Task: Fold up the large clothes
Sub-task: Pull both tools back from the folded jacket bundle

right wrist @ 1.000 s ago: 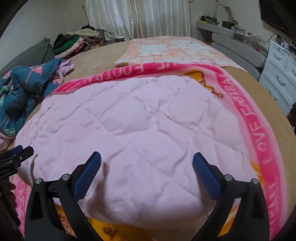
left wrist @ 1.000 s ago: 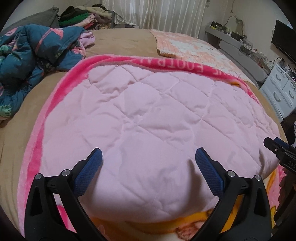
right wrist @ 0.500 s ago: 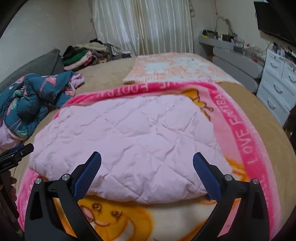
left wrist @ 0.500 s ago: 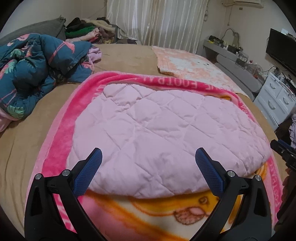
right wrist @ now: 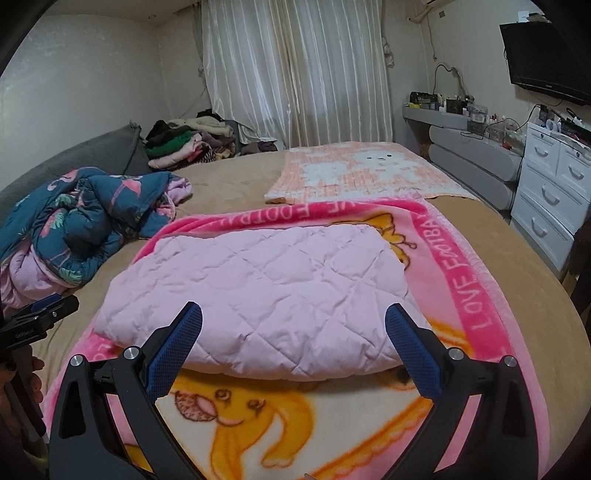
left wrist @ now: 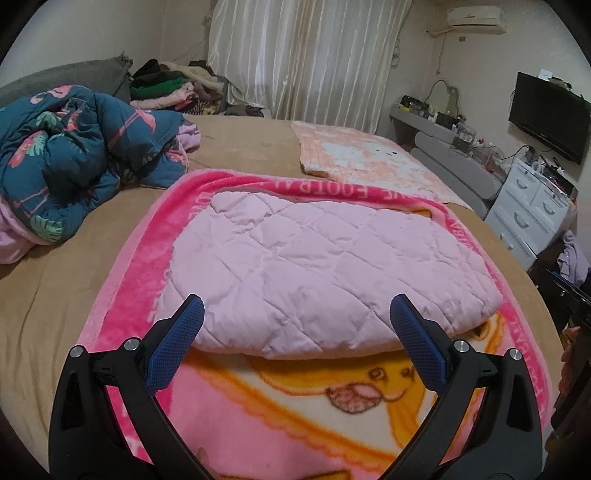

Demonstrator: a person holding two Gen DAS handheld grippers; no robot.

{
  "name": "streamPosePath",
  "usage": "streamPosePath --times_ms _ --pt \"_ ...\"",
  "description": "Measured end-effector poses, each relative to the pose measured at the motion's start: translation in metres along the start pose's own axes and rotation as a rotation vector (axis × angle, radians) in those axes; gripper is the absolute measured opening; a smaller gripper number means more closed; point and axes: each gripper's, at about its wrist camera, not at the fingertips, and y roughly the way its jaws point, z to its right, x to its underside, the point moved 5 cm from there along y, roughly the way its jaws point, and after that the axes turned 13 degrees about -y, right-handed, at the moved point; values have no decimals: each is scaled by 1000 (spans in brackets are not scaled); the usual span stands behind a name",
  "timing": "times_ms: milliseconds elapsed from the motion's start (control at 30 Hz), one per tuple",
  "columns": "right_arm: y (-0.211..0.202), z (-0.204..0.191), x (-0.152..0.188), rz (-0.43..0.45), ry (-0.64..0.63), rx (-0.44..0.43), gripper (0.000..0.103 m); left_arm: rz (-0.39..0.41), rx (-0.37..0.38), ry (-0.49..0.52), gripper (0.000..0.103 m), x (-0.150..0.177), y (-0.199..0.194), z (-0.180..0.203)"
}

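- I am in a home bedroom: a wide bed [right wrist: 240, 177] under a tan cover fills nearly all I see.
- At 12 o'clock, pale floor-length curtains [right wrist: 295, 70] hang across the far wall.
- At 10 o'clock, a heap of clothes [right wrist: 184, 142] sits by a grey cushion [right wrist: 74, 162], with a crumpled flamingo-print duvet [left wrist: 74, 155] nearer me.
- At 2 o'clock, a white chest of drawers [right wrist: 554, 192] and a grey shelf [right wrist: 443, 110] crowded with small bottles stand under a wall-mounted television [left wrist: 546, 114].
- An air conditioner [left wrist: 476, 16] hangs high at 1 o'clock.
- A cartoon blanket [right wrist: 472, 280] lies spread on the bed.
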Motion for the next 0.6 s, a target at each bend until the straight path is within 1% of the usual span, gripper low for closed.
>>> streamPosePath --times_ms 200,333,433,600 --pt "-22 -3 4 26 2 -1 99 21 11 -8 95 6 -23 -2" --pt "-37 -3 9 48 18 -4 99 41 2 0 95 10 -36 -4" --pt "-45 -1 14 60 34 -6 99 65 -22 22 95 15 -45 -6" --pt "-54 2 24 70 49 3 99 78 -46 38 95 23 -51 -10"
